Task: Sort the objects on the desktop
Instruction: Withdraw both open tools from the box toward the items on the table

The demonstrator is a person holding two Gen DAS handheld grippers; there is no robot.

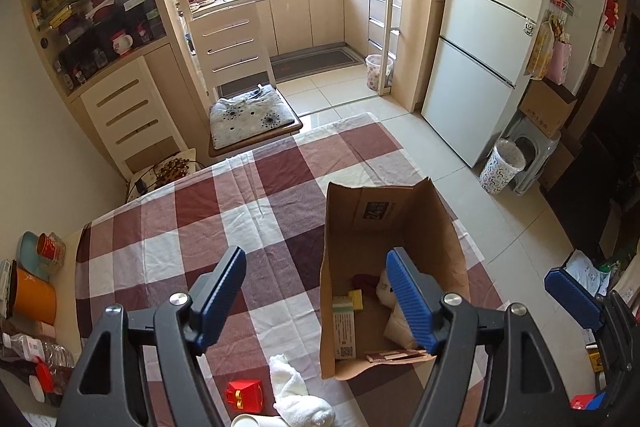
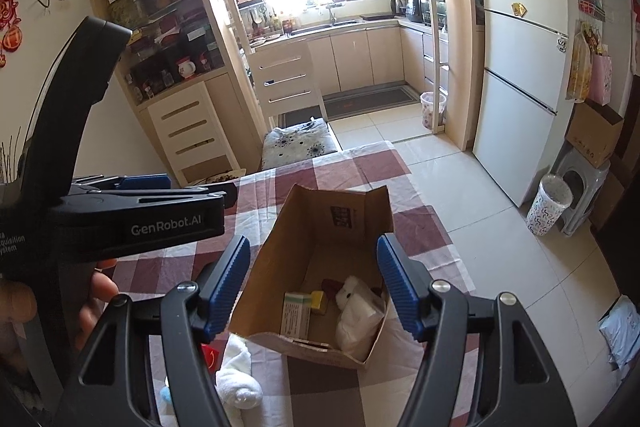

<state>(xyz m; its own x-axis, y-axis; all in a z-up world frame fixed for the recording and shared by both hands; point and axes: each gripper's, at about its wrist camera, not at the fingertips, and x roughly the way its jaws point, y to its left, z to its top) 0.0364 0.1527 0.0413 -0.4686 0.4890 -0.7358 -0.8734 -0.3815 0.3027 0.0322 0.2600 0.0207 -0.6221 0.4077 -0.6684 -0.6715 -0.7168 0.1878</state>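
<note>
A brown paper bag (image 1: 432, 227) stands open on the checked tablecloth (image 1: 240, 195). Inside it are a green-and-white box (image 1: 344, 327), a small yellow box (image 1: 356, 299), a dark red item and a white soft toy (image 2: 356, 311). My left gripper (image 1: 316, 303) is open and empty, held above the table beside the bag's left side. My right gripper (image 2: 314, 291) is open and empty, held above the bag (image 2: 348, 211). A white rolled towel (image 1: 296, 395) and a small red box (image 1: 244, 393) lie on the cloth near the front edge. The towel also shows in the right wrist view (image 2: 236, 375).
An orange cup (image 1: 34, 297), a teal dish and a plastic bottle (image 1: 36, 351) sit at the table's left edge. A cushioned chair (image 1: 248, 119) stands at the far end. A fridge (image 1: 488, 27) and patterned bin (image 1: 502, 165) stand on the floor to the right.
</note>
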